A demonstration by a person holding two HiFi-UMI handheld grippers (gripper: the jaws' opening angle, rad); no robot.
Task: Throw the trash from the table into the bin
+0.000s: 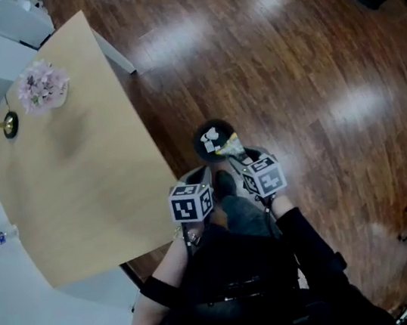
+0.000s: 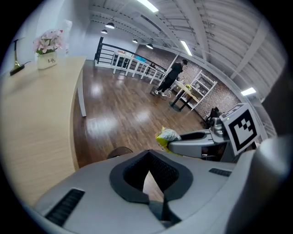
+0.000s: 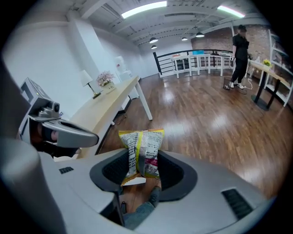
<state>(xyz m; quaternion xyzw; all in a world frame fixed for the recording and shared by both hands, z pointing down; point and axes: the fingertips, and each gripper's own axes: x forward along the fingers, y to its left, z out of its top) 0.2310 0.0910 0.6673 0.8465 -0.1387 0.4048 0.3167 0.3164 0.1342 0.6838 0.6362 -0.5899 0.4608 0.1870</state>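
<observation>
A yellow and white snack bag (image 3: 143, 151) stands upright between the pads of my right gripper (image 3: 143, 161), which is shut on it. In the head view the bag (image 1: 229, 146) hangs at the rim of a round black bin (image 1: 211, 140) on the floor, with white trash inside. My right gripper (image 1: 234, 154) is just above that rim. My left gripper (image 1: 204, 174) is beside it, a little nearer to me; its jaws (image 2: 149, 156) meet at the tips with nothing between them. From the left gripper view I see the bag (image 2: 168, 135) and part of the bin (image 2: 120, 152).
The light wooden table (image 1: 76, 178) lies to the left, bearing a pot of pink flowers (image 1: 42, 85), a black and gold object (image 1: 10, 123) and a small bottle (image 1: 1, 237). Dark wood floor surrounds the bin. A person (image 3: 239, 55) stands far off by desks.
</observation>
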